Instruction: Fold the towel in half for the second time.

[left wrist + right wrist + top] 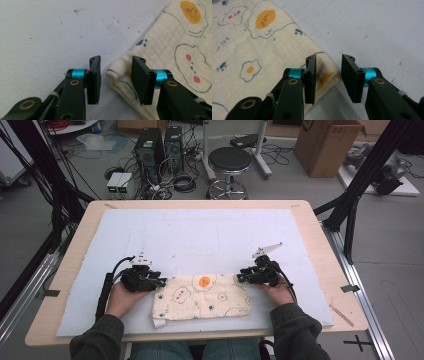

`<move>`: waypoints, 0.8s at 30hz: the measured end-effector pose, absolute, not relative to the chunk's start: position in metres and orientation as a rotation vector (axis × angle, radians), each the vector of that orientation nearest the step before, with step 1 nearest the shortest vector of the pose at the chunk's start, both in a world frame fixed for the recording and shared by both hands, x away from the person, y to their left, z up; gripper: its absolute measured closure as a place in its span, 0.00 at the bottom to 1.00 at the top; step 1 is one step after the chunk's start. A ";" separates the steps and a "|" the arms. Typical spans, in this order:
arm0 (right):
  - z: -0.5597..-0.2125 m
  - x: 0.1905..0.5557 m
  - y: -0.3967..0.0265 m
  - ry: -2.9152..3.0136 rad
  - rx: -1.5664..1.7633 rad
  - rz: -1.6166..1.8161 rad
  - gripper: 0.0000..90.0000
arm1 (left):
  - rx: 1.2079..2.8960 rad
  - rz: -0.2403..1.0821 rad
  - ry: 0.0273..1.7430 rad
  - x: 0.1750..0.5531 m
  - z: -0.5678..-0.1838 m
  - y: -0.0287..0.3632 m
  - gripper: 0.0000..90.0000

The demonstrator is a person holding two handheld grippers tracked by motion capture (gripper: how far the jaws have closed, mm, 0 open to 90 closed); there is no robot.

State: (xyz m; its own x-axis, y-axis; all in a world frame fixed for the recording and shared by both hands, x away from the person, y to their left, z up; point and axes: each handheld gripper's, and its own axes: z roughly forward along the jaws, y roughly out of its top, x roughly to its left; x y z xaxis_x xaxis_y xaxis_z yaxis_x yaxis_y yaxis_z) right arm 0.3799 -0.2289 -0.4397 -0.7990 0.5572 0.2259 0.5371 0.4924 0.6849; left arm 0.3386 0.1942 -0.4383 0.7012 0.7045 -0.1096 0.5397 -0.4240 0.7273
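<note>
Cream muslin cloth [202, 296] printed with fried eggs, paw prints and cloud shapes lies flat on the near middle of the pale blue foam mat [200, 230], folded into a wide rectangle. One loose flap pokes out at its near left corner. An orange egg yolk print sits near the cloth's far edge, about centre.

Left gripper [161, 282] sits at the cloth's far left corner, held in the person's left hand [121, 299]. In the left gripper view [116, 76] the folded cream corner lies in the gap between the two black fingers [94, 80], nearer the right one; the gap is moderate, and the pads do not press on the fabric. The layered hem of the corner is visible.

Right gripper [240, 277] is at the cloth's far right corner, in the right hand [276, 292], with a grey three-cornered plate on top of it. In the right gripper view [328, 77] the corner of the cloth reaches into the gap, close against the left finger [310, 80] and partly under it; the right finger stands over bare mat. Gap moderate, no clamp seen.

The mat covers most of the light wooden counter [320, 250]. Both dark sleeves enter from the near edge. Beyond the counter: a black round stool [229, 162], computer towers [160, 150], a cardboard box [327, 142] and loose cables on the grey floor.
</note>
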 end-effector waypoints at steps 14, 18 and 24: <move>-0.441 0.374 -0.227 2.704 0.954 1.211 0.91 | 2.154 0.277 0.904 0.334 -0.437 0.191 0.93; -0.442 0.375 -0.228 2.702 0.969 1.239 0.92 | 2.151 0.284 0.909 0.334 -0.437 0.192 0.94; -0.440 0.375 -0.228 2.710 0.957 1.251 0.93 | 2.129 0.319 0.922 0.333 -0.434 0.194 0.94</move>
State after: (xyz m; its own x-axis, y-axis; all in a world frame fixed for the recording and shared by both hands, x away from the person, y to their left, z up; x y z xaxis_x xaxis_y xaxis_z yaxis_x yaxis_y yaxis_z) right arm 0.3746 -0.2282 -0.4403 -0.8136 0.5307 0.2375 0.5249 0.4949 0.6925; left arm 0.3333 0.1942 -0.4337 0.7055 0.7050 -0.0723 0.5097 -0.4340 0.7429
